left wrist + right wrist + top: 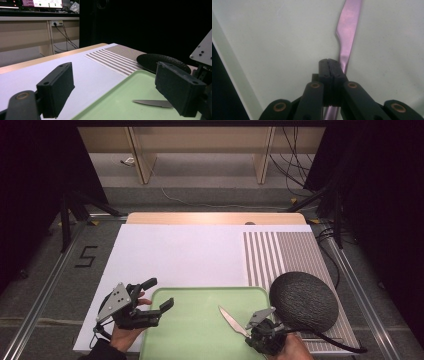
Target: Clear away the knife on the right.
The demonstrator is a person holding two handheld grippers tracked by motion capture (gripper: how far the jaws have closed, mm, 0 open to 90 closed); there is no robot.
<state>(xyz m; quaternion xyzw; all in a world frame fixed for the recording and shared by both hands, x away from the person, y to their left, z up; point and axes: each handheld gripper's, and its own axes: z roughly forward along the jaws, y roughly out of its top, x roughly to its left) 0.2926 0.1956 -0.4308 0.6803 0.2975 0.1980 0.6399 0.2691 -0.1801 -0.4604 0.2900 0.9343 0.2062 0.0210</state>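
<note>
The right gripper (248, 329) is clamped on a knife (231, 320) held over the green tray (190, 330), the left gripper (159, 296) gapes empty beside it, so any cutting is still ahead.

The tray (200, 330) lies at the near edge of the table (175, 250), and everything else is placed from it. On the tray, toward its right side, lies the knife (231, 319), tip pointing to the far left. Just right of the tray — touching its far right corner — sits the round plate (303, 301). Behind that corner lies the striped mat (280, 252). The left gripper (152, 296) hangs over the tray's left edge — the right gripper (248, 332) at the knife's near end.
</note>
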